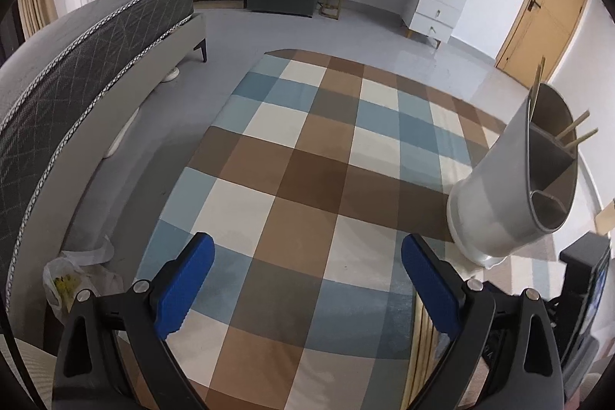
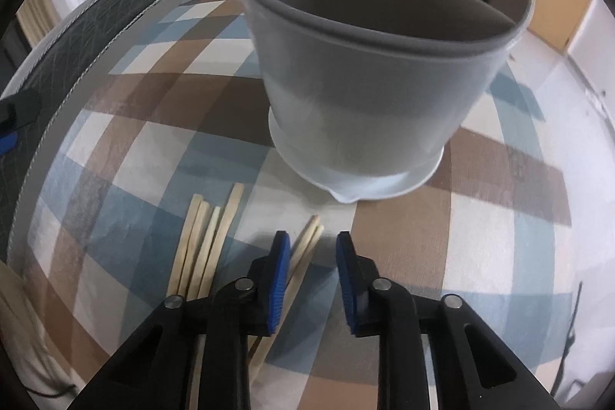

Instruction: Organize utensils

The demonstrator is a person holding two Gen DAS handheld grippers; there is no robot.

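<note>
Right wrist view: the right gripper points steeply down with jaws narrowed but not clamped; a chopstick pair lies between them against the left pad, long axis running away toward the holder. Loose chopsticks lie left on the tabletop. The left gripper hangs released, empty, farther off.
</note>
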